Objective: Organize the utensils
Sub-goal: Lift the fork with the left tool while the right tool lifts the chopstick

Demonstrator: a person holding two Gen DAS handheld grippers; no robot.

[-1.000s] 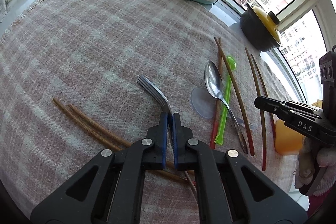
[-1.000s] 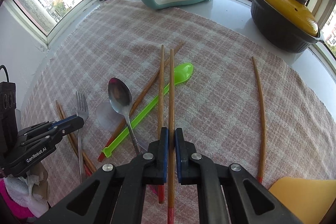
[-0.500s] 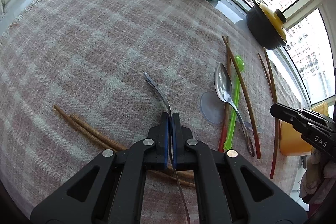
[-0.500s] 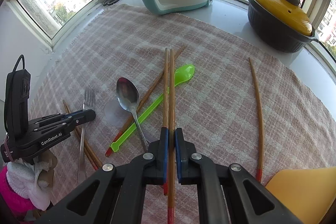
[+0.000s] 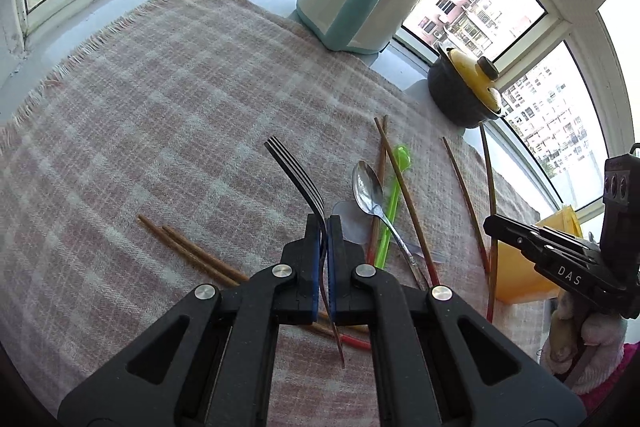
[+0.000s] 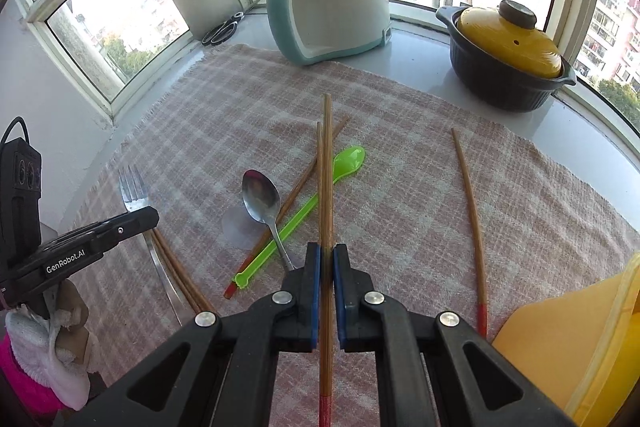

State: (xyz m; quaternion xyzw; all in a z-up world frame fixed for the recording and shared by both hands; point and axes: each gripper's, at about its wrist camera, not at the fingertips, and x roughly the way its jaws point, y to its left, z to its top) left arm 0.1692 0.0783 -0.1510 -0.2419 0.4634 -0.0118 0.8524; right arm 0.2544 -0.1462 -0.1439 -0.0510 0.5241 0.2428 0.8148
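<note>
While its jaws clamp the fork (image 5: 298,179) at the neck, the left hand-held gripper (image 5: 325,227) holds it above the plaid cloth (image 5: 160,115), tines toward upper left of frame, handle running back low centre. Right hand-held gripper (image 6: 327,253), closed on a chopstick pair (image 6: 326,167), long axis vertical in frame, red ends at bottom. Metal spoon (image 6: 262,197) and green spoon (image 6: 320,195) lie crossed on the cloth, centre.

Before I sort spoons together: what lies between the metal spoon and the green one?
One brown chopstick, crossing under the metal spoon toward the green spoon; right wrist view shows it.
</note>
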